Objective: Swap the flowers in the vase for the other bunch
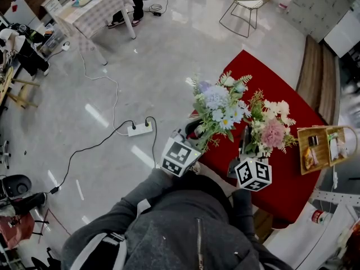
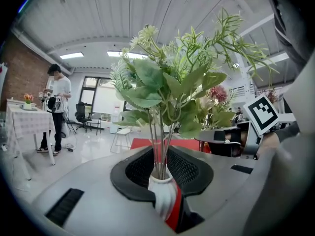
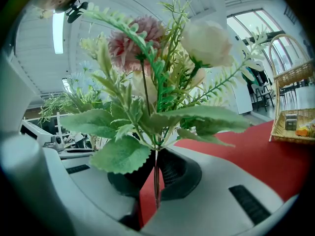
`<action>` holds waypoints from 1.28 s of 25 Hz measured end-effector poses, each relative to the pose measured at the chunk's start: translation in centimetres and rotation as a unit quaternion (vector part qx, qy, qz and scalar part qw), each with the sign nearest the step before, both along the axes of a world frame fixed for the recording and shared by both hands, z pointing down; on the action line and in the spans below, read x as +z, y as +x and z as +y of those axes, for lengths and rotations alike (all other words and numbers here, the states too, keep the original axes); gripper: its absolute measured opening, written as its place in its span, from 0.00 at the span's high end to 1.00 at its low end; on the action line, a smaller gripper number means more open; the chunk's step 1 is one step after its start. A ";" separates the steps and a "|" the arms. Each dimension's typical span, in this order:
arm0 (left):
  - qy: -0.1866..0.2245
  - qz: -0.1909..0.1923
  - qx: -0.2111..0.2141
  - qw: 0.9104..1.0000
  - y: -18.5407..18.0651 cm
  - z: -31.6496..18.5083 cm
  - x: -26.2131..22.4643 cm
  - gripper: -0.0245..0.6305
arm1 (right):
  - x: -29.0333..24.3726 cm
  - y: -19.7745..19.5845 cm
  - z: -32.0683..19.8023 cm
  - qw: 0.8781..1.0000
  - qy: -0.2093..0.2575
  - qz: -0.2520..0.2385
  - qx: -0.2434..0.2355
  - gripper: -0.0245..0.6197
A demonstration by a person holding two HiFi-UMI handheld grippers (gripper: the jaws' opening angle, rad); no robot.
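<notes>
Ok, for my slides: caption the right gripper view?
Right gripper shut on the stem of the pink bunch, red tabletop behind.

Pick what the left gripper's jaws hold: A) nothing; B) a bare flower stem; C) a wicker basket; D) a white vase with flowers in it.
D: the left gripper has its jaws pressed on the white vase, with flower stems standing in it.

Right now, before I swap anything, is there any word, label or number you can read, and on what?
No readable words or numbers anywhere.
Left marker cube: black-and-white square pattern, no letters.
Right marker cube: the same kind of pattern, no letters.
Packets in the basket: print too small to read.
</notes>
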State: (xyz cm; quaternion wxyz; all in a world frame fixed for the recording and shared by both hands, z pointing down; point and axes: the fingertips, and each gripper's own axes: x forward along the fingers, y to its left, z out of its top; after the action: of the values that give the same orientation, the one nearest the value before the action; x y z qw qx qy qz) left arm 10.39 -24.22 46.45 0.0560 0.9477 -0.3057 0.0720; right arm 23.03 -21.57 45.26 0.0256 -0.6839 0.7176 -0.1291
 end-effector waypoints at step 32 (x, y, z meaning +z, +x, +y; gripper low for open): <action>-0.031 0.013 -0.043 0.998 -3.9 0.5 0.1 0.84 | 0.0 -0.1 -0.1 1.000 -0.002 0.002 0.008 0.92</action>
State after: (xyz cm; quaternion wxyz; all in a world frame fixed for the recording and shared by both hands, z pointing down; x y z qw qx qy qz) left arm 6.48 -23.71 46.59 0.0928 0.9323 -0.3433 0.0664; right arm 22.92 -21.65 45.26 0.0237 -0.6897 0.7122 -0.1287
